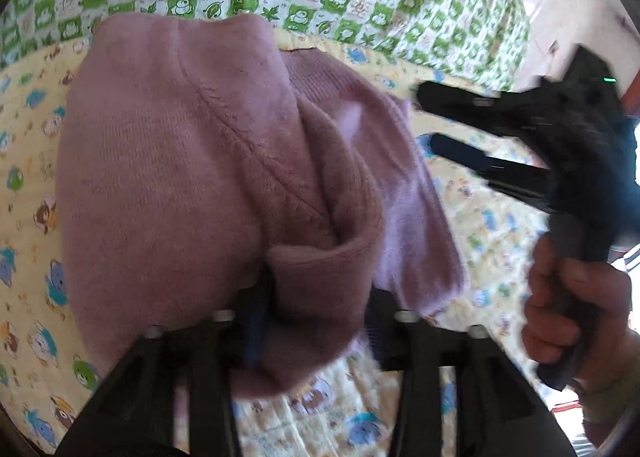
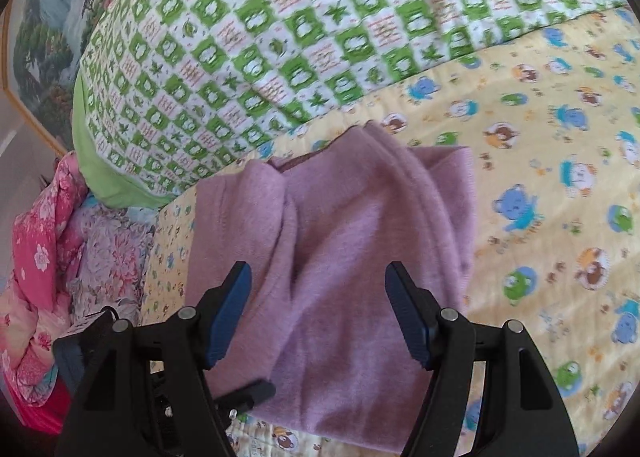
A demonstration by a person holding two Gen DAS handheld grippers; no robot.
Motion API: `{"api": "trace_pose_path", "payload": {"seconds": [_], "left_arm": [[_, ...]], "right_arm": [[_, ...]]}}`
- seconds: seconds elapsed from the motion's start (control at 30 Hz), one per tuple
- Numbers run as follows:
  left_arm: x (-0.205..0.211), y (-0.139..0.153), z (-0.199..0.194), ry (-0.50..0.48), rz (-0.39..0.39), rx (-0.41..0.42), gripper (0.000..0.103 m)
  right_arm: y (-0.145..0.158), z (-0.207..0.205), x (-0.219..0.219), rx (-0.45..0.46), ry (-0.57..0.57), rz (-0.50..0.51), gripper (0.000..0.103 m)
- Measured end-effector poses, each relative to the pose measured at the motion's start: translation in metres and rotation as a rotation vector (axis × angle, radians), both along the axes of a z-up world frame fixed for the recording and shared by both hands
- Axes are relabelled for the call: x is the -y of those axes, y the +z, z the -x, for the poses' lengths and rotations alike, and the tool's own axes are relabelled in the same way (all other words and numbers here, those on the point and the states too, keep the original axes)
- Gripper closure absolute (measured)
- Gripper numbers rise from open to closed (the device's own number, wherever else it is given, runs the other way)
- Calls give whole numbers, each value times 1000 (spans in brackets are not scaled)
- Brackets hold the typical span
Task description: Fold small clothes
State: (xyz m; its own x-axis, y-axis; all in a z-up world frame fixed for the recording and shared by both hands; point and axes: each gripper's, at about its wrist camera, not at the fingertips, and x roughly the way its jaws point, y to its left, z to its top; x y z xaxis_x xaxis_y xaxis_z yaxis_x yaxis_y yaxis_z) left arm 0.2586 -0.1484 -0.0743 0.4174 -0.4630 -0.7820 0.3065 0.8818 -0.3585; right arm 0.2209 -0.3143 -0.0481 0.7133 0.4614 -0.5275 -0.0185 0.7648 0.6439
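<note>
- The mauve knit garment (image 1: 192, 161) lies on the yellow quilt with cartoon animals (image 2: 552, 161), just in front of the green checkered cover (image 2: 288, 41).
- In my right view the garment (image 2: 344, 257) is partly folded. Its long axis runs from near my fingers away toward the green cover, with thick folds along that same line.
- My left gripper (image 1: 320, 309) is very close to the cloth. A rolled edge of the knit sits between my jaws, which stand partly apart. I cannot tell if the pads press on it, because the fabric hides them.
- My right gripper (image 2: 318, 313) hovers over the near end of the garment. Its jaws are spread wide and nothing is pinched between the blue pads (image 2: 228, 317).
- In my left view my right gripper (image 1: 460, 125) stands beside the garment's right edge, held by a hand (image 1: 572, 309).
- Pink flowered bedding (image 2: 44, 257) lies at the left, apart from the garment.
</note>
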Motion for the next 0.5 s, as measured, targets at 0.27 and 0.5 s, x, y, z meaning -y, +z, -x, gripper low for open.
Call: {"api": "trace_pose_path", "payload": {"seconds": [0.27,0.5], "left_arm": [[-54,30,22,75,118,-1,43],[-125,6,-6,303,155,-113,39]], "right_arm": [[4,-43,-29,25,104,-9,33],[-2,-83,-40,-12,162,-16,33]]}}
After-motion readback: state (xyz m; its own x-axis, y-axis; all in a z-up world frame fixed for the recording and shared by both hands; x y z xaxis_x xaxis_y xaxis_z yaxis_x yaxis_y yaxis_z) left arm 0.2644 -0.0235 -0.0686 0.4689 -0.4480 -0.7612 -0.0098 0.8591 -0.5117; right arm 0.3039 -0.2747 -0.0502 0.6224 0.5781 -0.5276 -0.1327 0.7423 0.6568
